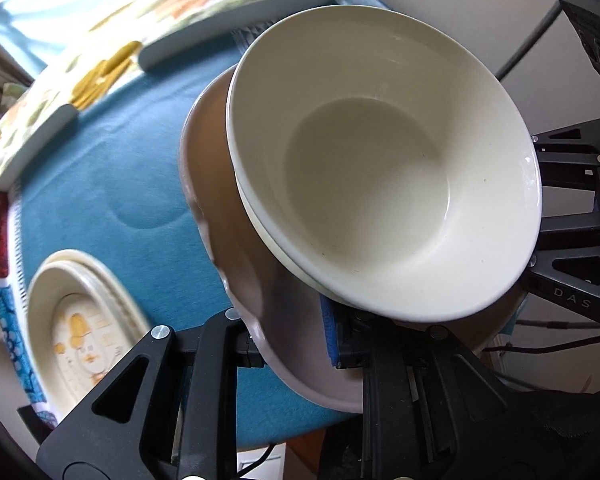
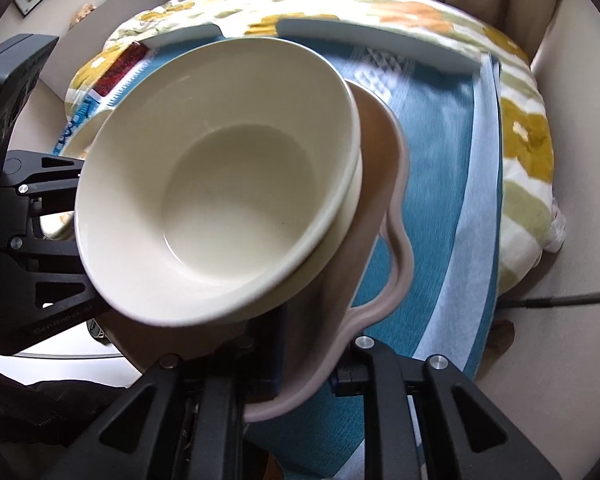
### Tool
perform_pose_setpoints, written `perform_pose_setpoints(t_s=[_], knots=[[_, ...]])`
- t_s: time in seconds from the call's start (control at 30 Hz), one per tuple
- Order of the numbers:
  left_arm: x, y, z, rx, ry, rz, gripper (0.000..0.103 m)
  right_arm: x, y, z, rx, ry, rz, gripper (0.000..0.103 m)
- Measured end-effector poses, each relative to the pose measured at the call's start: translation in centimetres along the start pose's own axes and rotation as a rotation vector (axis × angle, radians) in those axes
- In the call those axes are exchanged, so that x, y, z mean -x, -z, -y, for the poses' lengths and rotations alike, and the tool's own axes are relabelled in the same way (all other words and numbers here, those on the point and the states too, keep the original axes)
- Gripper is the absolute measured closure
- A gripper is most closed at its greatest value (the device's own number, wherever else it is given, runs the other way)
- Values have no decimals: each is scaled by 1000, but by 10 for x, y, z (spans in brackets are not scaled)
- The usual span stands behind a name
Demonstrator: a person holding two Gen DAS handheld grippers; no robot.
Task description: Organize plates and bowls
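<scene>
Two hand-held grippers share one load: the left hand-held gripper (image 1: 296, 344) and the right hand-held gripper (image 2: 304, 380) each stand nearly closed on opposite edges of the pink wavy-rimmed plate (image 1: 220, 184), with the cream bowls (image 1: 384, 168), two nested by the look of the doubled rim, sitting tilted on it.

The plate appears to be just off the blue cloth (image 1: 100, 152) of the tabletop, and the picture is blurred. Judging by the tilt, the carry wants both sides kept at the same height and moved together, since the bowls rest loose and could slide toward the lower edge; a slow, level lift would suit.

Open blue cloth lies to the left in the left wrist view and to the right in the right wrist view, giving room to travel. Far off, two pale raised edges (image 2: 380, 46) border the cloth, and the stack of patterned plates (image 1: 88, 320) sits near left, apart from the load.
</scene>
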State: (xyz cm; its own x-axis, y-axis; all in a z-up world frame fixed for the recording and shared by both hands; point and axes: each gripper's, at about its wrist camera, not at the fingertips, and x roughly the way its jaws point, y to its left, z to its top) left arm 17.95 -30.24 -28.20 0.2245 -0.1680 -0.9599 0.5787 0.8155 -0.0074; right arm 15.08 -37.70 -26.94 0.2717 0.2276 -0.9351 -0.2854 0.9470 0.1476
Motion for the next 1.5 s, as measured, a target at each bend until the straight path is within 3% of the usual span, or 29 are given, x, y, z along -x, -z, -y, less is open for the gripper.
perform_pose_setpoints(t_s=[0.3,0.63,1.0,1.2,1.5], knots=[[73,21,-32,57,-63,85,86,44,-35,-50,92,1,65,88],[114,70,-120,89,-69,93,86,46,-62,-138,130,1,79,88],[80,119,-214,48,-20,-2,86,-21,-79,-229,15,-9,25,88],[49,131,-238,43,36,-37,86,-49,-81,-242,-36,8,-6,88],[24,134,-242,47,69,-52,86,-66,-79,-239,-45,37,-19,88]])
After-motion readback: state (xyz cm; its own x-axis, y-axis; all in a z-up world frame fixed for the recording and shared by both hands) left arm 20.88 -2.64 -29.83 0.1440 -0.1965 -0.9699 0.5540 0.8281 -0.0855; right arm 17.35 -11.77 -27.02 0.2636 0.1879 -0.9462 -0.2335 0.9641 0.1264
